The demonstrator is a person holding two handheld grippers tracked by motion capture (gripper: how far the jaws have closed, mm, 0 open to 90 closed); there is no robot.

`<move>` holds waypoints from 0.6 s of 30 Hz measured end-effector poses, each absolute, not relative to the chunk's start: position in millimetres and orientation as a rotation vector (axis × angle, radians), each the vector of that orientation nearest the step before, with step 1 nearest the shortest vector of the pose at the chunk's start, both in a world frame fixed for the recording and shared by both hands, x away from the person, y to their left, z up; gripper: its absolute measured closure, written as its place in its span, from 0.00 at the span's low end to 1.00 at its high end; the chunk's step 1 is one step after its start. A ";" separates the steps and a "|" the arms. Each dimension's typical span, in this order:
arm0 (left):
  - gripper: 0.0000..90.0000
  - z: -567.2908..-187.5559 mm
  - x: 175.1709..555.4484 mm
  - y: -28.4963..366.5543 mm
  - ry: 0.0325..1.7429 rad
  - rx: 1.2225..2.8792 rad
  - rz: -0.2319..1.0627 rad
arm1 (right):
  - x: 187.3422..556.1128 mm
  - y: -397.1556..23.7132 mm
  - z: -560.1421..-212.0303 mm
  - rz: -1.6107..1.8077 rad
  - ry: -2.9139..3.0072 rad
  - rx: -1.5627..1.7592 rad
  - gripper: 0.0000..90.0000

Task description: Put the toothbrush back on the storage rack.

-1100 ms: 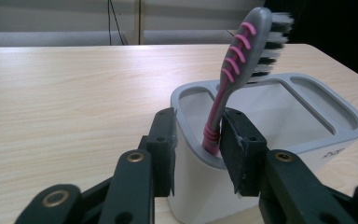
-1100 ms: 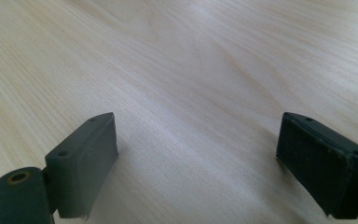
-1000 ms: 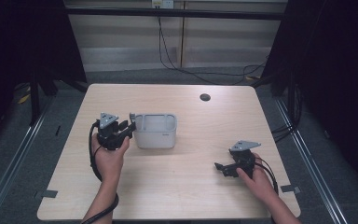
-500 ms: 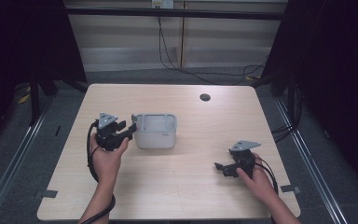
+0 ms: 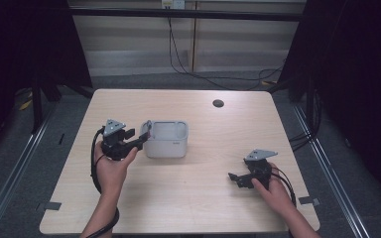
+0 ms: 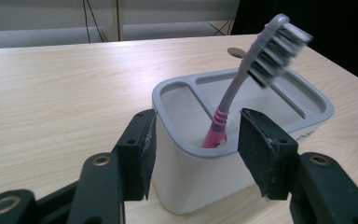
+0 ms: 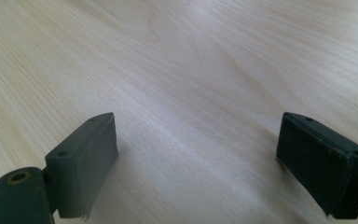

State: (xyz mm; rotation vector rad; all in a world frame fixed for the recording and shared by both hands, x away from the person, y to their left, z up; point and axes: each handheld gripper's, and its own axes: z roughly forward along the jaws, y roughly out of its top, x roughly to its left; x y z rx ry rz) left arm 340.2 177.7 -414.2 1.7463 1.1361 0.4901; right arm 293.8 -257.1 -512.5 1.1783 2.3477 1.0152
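Nearest me, my right gripper (image 5: 234, 177) rests low over bare table (image 5: 198, 208), jaws spread wide, nothing between them. Farther up, my left gripper (image 5: 140, 140) sits at the left end of the grey holder (image 5: 166, 147); its jaws have just been opening and now stand clear of the toothbrush (image 6: 242, 79), which leans in the holder's near compartment, bristles up. Beyond, a dark round hole (image 5: 218, 103).

Overhead camera, two close claw-mounted views
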 end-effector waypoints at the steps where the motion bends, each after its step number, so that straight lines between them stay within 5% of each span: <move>1: 0.52 -414.3 340.3 178.4 1.134 1.746 0.485 | 293.8 -257.1 -512.5 1.015 2.348 1.178 0.13; 18: 0.41 -419.2 338.5 189.3 1.090 1.770 0.401 | 293.8 -257.1 -512.5 1.015 2.348 1.178 0.13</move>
